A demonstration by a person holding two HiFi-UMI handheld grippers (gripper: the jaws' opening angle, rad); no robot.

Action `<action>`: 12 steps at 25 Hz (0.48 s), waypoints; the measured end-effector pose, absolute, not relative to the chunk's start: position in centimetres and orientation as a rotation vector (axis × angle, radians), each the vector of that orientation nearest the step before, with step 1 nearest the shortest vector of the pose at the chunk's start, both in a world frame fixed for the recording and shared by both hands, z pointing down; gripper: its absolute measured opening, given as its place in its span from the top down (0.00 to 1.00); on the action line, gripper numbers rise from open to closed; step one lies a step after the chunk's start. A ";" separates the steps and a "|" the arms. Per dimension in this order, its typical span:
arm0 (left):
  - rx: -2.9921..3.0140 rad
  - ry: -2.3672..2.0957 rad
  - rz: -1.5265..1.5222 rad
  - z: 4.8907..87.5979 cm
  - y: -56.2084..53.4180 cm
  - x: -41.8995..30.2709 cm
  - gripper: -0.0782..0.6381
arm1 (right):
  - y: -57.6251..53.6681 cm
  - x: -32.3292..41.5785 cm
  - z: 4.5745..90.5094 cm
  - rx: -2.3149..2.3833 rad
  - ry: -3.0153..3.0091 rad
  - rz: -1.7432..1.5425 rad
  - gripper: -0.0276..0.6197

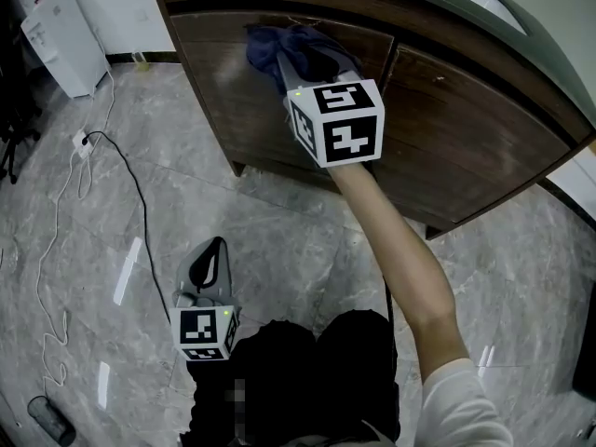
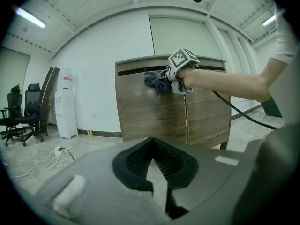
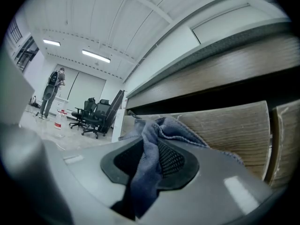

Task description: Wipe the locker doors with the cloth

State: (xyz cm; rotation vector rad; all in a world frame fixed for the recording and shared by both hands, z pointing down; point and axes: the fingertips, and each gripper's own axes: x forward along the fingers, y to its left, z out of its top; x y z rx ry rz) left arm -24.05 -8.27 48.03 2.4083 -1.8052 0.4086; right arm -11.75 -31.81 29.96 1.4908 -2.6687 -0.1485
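My right tool (image 3: 149,159) is clamped on a crumpled blue-grey fabric cloth (image 3: 164,128). The fabric hangs down between the two pads and bunches out past the tips. The cloth lies against the upper part of the left-hand door (image 1: 237,101) of a dark brown wooden locker (image 1: 466,156), just under the dark recess below its grey top. My bare forearm (image 1: 400,259) stretches out to it from the lower right of the head view, with the marker cube on top of the tool. The right-hand door (image 2: 206,116) sits just beside the left one across a thin vertical seam.

My left tool (image 2: 151,143) is held low and well back from the locker, near my lap. Its jaws are together at the tips with nothing between them, and I see only floor through the slit behind.

Further out, the grey marble-pattern floor (image 1: 279,240) carries a white power strip with a trailing cable (image 1: 82,142). A white water dispenser (image 2: 65,108) stands by the wall left of the locker, and black office chairs (image 2: 18,114) stand beyond it.
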 end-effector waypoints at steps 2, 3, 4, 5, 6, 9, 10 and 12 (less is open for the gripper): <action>2.408 -1.805 0.408 48.0 -8.3 -24.0 0.89 | -31.9 -11.8 29.1 1.499 -2.677 -0.159 0.81; 2.409 -1.805 0.408 48.0 -8.3 -24.0 0.89 | -31.9 -11.9 28.7 1.502 -2.682 -0.164 0.81; 2.407 -1.805 0.408 48.1 -8.2 -24.0 0.89 | -31.9 -11.9 28.3 1.506 -2.687 -0.169 0.81; 2.404 -1.805 0.409 48.2 -8.2 -24.1 0.89 | -32.0 -12.0 28.0 1.509 -2.691 -0.172 0.81; 2.401 -1.805 0.410 48.3 -8.2 -24.2 0.89 | -32.0 -12.1 27.9 1.513 -2.691 -0.179 0.81; 2.399 -1.803 0.406 48.4 -8.2 -24.2 0.89 | -32.0 -12.3 28.3 1.520 -2.660 -0.247 0.81; 2.398 -1.803 0.405 48.4 -8.2 -24.2 0.89 | -31.9 -12.4 28.6 1.518 -2.645 -0.267 0.81; 2.397 -1.805 0.406 48.5 -8.1 -24.3 0.89 | -32.0 -12.7 29.4 1.513 -2.637 -0.266 0.81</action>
